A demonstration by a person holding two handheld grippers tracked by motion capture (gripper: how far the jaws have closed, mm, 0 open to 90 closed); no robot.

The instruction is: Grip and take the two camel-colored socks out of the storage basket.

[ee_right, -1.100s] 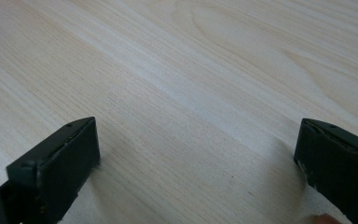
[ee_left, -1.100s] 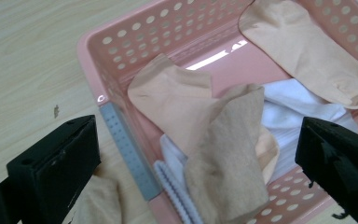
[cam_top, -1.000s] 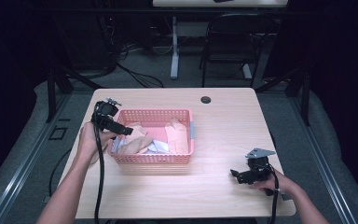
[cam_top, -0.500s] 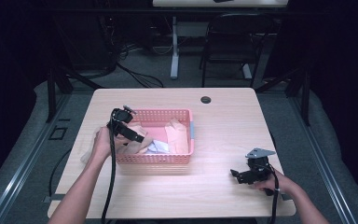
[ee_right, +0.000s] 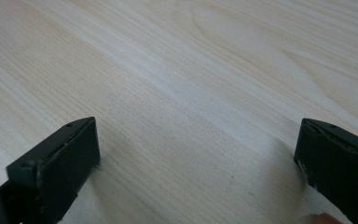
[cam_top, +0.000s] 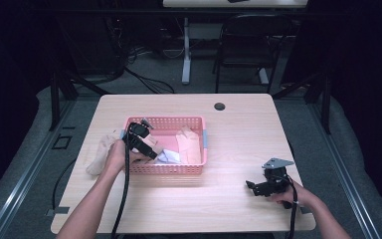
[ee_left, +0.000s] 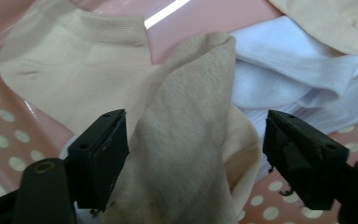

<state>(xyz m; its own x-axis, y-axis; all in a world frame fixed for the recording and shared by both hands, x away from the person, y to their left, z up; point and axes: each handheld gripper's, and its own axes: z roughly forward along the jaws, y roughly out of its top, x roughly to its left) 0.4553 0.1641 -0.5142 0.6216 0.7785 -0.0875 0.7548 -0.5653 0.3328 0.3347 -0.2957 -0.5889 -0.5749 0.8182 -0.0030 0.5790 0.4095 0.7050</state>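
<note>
A dim room with a chair (cam_top: 238,47) and cables on the floor lay beyond the pale wooden desk (cam_top: 238,129). The left tongs (cam_top: 151,151) reached into the pink basket (cam_top: 166,168), jaws spread wide on either side of a raised fold of a beige sock (ee_left: 186,140), with white socks (ee_left: 298,70) just beyond it to the right. The right tongs (cam_top: 253,187) rested low over bare desk well to the right of the basket, jaws wide apart and holding nothing.

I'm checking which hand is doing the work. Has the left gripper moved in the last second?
Yes. The left gripper has moved right, from the table's left edge into the pink basket, jaws open around a beige sock.
</note>
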